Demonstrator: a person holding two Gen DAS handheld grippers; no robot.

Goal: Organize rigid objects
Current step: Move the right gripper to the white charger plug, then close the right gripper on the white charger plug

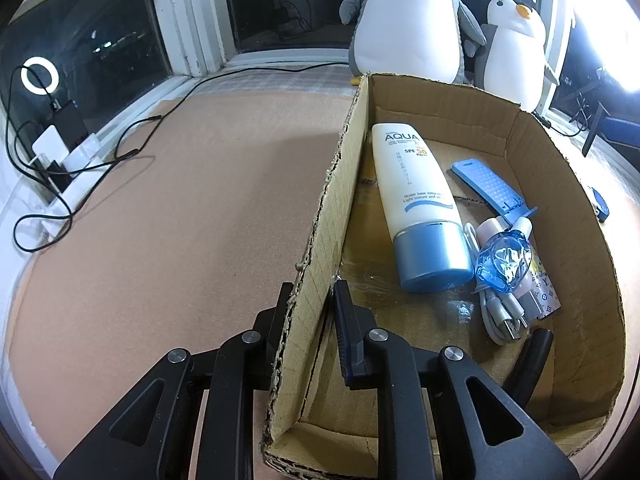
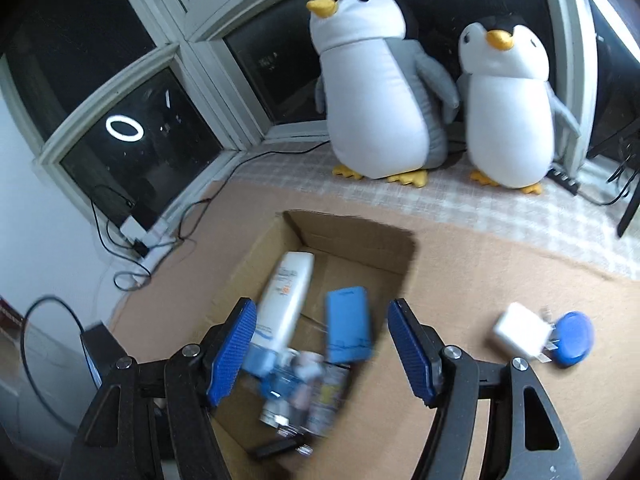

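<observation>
The left gripper (image 1: 310, 304) is clamped on the open brown cardboard box's (image 1: 568, 208) left wall; the right gripper (image 2: 320, 344) hangs apart, empty, above its motion-blurred white sunscreen tube (image 2: 286, 300)

Left gripper (image 1: 310, 296) clamps the near left wall of the open brown cardboard box (image 1: 576, 216).
Inside lie a white sunscreen tube with a blue cap (image 1: 420, 200), a blue plastic comb-like piece (image 1: 486, 186) and a coiled grey cable (image 1: 500, 312).
</observation>
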